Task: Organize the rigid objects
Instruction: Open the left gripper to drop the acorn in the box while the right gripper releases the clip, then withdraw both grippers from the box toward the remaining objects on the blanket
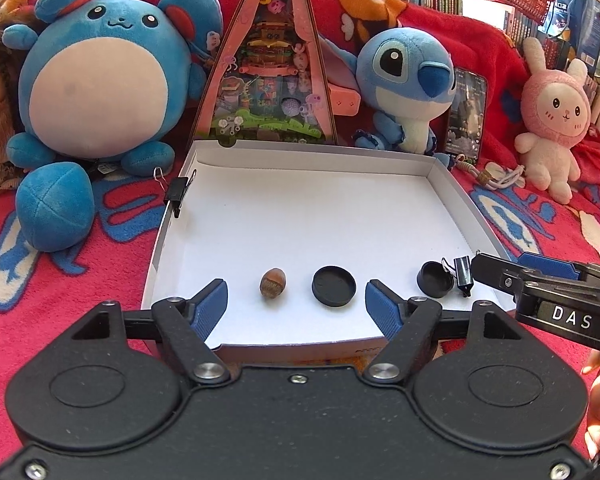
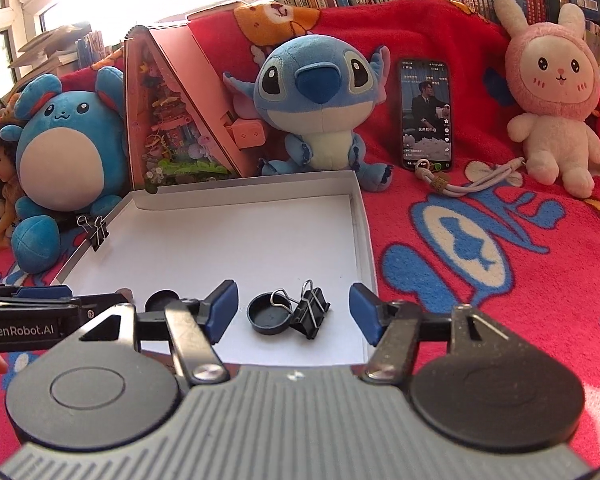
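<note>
- White shallow box (image 1: 300, 216): fills the centre of the left wrist view on the red blanket (image 1: 80, 280). It serves as the collecting tray, and most of its floor is bare.
- Small rigid items: all lie along the box's near edge, in the lower centre of the frame. Left to right they are an acorn (image 1: 273, 283), a flat black cap (image 1: 334, 285), a second, cup-shaped cap (image 1: 436, 278) and a loose binder clip (image 1: 462, 276), the last two touching. Another binder clip (image 1: 180, 194) is clamped on the box's left wall.
- Progress (a judgement): placing looks largely done, since no loose rigid item shows on the blanket; neater spacing may remain.
- Left gripper (image 1: 296, 304): released, jaws apart, nothing between the pads.
- Right gripper (image 2: 292, 312): released likewise. The cup-shaped cap and clip sit beyond its spread fingers, untouched.
- Legible writing: "DAS" on the right gripper's body at right of the left view; "GenRobot.AI" on the left gripper's body at lower left of the right view.
</note>
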Available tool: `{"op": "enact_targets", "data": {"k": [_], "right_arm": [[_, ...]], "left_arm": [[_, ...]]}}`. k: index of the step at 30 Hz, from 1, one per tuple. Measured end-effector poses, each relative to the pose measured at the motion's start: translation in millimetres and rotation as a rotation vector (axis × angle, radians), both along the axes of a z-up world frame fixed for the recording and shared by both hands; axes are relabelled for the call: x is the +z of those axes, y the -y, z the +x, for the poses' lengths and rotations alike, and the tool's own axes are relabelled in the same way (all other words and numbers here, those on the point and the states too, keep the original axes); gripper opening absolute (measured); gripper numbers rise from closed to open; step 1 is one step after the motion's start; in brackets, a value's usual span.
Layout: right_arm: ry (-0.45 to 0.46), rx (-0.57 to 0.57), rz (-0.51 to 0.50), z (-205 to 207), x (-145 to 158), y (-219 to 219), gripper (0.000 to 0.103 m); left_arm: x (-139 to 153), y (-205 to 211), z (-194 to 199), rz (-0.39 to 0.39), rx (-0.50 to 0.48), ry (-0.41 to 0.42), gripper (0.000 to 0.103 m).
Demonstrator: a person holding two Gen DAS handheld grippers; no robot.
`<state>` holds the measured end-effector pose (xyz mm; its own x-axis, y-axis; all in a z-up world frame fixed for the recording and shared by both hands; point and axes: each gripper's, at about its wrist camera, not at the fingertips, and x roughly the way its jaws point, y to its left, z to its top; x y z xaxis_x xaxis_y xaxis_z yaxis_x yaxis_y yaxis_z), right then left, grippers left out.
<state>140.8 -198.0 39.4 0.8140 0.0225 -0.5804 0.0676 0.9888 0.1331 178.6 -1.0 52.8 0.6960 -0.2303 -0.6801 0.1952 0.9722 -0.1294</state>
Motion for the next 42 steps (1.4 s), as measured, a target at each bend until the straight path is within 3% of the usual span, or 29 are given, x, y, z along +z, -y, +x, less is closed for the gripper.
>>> {"op": "enact_targets", "data": {"k": [9, 23, 42], "right_arm": [[0.061, 0.054, -0.044, -31.2, 7.8, -6.7, 0.082], [0.128, 0.106, -0.116, -74.6, 8.7, -15.6, 0.087], [0.148, 0.126, -0.155, -115.1, -2.8, -18.1, 0.088]], "left_arm": [[12.3, -1.6, -32.7, -0.006, -0.028, 0.067, 0.078], [10.3, -2.0, -76.1, -0.029, -0.069, 0.102, 0.078], [6.5, -8.4, -118.8, -0.032, -0.068, 0.136, 0.077]]}}
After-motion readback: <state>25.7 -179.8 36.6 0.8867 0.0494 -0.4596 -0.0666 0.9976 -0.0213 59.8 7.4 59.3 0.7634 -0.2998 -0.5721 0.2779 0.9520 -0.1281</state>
